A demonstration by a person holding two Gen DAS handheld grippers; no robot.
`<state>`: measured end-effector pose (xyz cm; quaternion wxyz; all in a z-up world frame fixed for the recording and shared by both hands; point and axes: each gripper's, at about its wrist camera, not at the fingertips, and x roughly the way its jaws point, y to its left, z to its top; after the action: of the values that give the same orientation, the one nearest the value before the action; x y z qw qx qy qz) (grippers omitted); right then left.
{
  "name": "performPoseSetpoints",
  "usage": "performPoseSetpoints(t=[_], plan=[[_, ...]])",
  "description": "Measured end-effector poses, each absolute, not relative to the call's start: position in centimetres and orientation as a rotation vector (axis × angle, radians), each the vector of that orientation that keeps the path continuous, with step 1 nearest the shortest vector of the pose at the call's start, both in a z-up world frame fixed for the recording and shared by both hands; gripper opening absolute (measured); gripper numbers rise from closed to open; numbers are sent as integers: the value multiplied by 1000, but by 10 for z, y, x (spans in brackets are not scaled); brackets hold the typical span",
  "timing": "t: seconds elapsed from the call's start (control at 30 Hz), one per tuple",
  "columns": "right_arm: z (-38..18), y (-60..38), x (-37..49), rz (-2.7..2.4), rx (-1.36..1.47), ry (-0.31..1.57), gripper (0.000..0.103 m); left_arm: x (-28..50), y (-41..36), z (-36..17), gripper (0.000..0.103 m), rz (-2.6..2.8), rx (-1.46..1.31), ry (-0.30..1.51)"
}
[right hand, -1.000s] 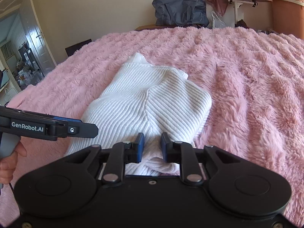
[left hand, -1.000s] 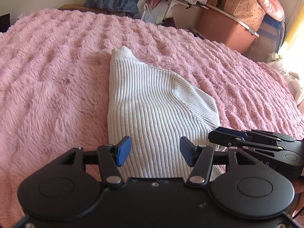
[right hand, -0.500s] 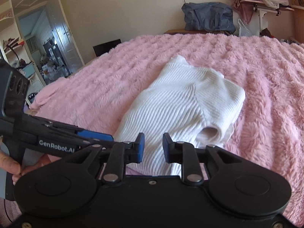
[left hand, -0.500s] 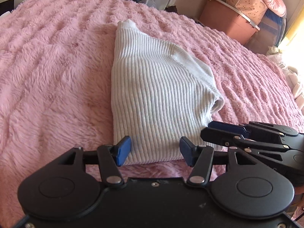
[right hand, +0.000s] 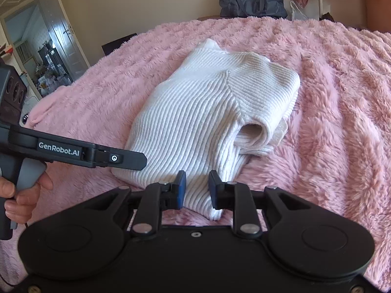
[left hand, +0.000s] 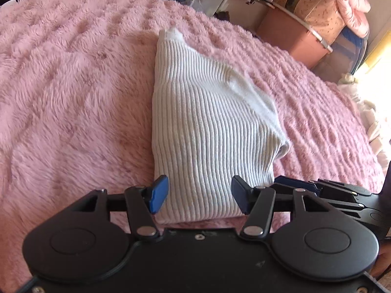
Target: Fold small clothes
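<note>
A white ribbed knit sweater (left hand: pixel 207 127) lies folded lengthwise on the pink fluffy bedspread (left hand: pixel 73 92), its collar at the far end. It also shows in the right wrist view (right hand: pixel 207 112), with a sleeve opening at its right side. My left gripper (left hand: pixel 200 195) is open, its jaws wide apart over the sweater's near hem. My right gripper (right hand: pixel 197 190) is open with a narrower gap, above the hem's near right corner, holding nothing. The right gripper also shows at the right in the left wrist view (left hand: pixel 325 193), and the left gripper shows at the left in the right wrist view (right hand: pixel 73 151).
A dark blue bag (right hand: pixel 251 0) and a cluttered rack stand past the bed's far edge. A pink storage bin (left hand: pixel 298 39) with bedding on top stands at the far right. An open doorway (right hand: pixel 36 56) lies to the left.
Both grippers pulled back from the sweater, then came close over its near hem again. The right gripper's jaws opened slightly. The sweater stayed in place.
</note>
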<state>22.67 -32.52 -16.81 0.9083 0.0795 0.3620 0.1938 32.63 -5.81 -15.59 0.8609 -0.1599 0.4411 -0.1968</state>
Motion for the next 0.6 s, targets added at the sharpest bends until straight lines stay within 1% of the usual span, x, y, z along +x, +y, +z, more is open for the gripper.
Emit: performPoseSetpoints(t=[0.03,0.07,0.1,0.13,0.23,0.37,0.43,0.6], plan=[[-162,-334,227,404,210,726,30,330,-49,-151,60,-426,-360,908],[-155,-344,227,401,258,704,47,336,-40,-147,60,-436,-387,896],[-148,-358,230,402,319,680,56,343,-31,-145,60,-446,-416,888],[-144,-369,234,405,366,667,61,351,-23,-145,60,-457,-444,884],[-140,-399,251,389,461,667,61,378,0,-151,60,-472,-524,892],[-163,-432,281,398,654,754,61,403,19,-176,60,-545,-693,946],[-178,-441,289,417,748,768,61,412,23,-186,60,-557,-719,963],[-199,-443,302,430,819,791,61,429,25,-207,60,-576,-780,1001]])
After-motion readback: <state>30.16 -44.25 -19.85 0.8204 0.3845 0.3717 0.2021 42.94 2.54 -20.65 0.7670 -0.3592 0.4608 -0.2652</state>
